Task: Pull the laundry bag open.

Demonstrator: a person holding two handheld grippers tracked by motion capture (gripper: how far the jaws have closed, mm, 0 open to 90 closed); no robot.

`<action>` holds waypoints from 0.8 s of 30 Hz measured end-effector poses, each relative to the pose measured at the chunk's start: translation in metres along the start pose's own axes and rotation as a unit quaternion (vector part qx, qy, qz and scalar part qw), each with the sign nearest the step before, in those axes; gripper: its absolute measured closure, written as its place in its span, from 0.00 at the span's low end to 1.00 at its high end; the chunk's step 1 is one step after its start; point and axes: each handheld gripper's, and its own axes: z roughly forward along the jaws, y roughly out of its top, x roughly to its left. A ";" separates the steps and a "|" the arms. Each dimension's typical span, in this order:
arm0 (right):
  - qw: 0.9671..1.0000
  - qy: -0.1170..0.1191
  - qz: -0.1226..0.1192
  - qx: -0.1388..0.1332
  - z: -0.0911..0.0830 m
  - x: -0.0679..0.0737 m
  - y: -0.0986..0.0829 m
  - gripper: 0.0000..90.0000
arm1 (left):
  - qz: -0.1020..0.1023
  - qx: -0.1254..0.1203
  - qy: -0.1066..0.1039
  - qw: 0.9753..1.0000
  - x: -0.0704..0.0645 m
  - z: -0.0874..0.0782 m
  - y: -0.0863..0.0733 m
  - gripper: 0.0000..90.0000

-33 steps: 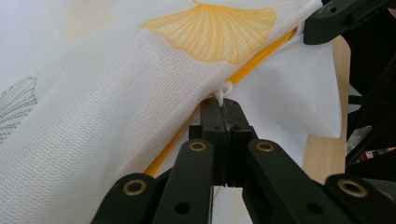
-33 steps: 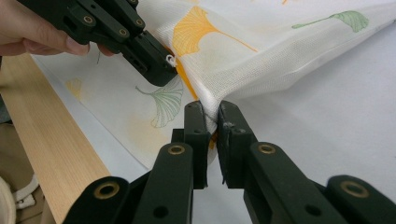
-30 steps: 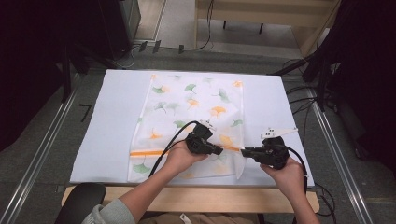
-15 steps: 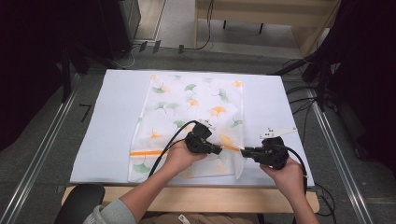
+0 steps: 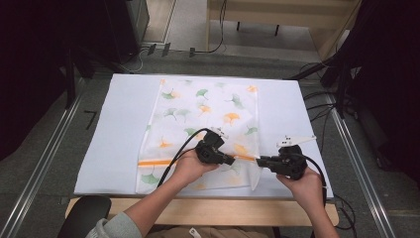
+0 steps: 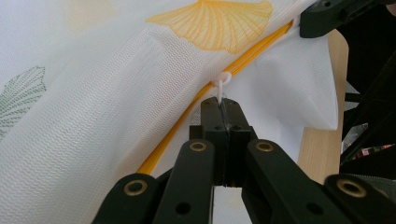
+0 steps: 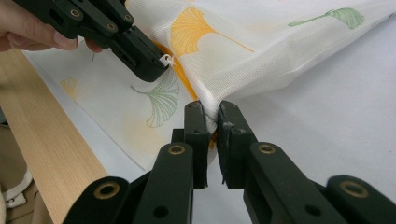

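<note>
A white mesh bag (image 5: 208, 106) printed with green and orange ginkgo leaves lies flat on the white table cover (image 5: 114, 129). An orange zipper (image 5: 153, 162) runs across its near end. My left gripper (image 5: 232, 161) is shut on the small white zipper pull (image 6: 221, 84), which sits at the zipper (image 6: 187, 122). My right gripper (image 5: 258, 161) is shut on the bag's right corner (image 7: 211, 109) at the zipper's end, lifting the mesh (image 7: 233, 65) a little. In the right gripper view the left gripper (image 7: 159, 65) holds the pull (image 7: 166, 59) just left of my jaws.
The wooden table edge (image 5: 208, 210) runs along the near side. Metal rails (image 5: 44, 158) flank the table. Cables (image 5: 317, 106) and dark equipment stand to the right and at the back left.
</note>
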 end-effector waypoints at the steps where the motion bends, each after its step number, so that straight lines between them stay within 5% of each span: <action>1: 1.000 0.000 0.000 -0.001 0.000 0.000 0.000 0.95 | -0.003 0.001 -0.002 1.000 0.002 0.000 0.000 1.00; 10: 1.000 -0.002 0.004 -0.002 -0.002 -0.001 -0.001 0.95 | -0.015 0.014 0.021 1.000 0.019 -0.023 -0.017 1.00; 12: 1.000 -0.001 0.005 -0.001 -0.001 -0.002 -0.001 0.95 | -0.032 0.012 0.022 0.999 0.028 -0.033 -0.025 1.00; 24: 1.000 -0.002 0.005 0.001 -0.001 -0.002 -0.001 0.95 | -0.036 0.006 0.020 0.999 0.027 -0.033 -0.026 1.00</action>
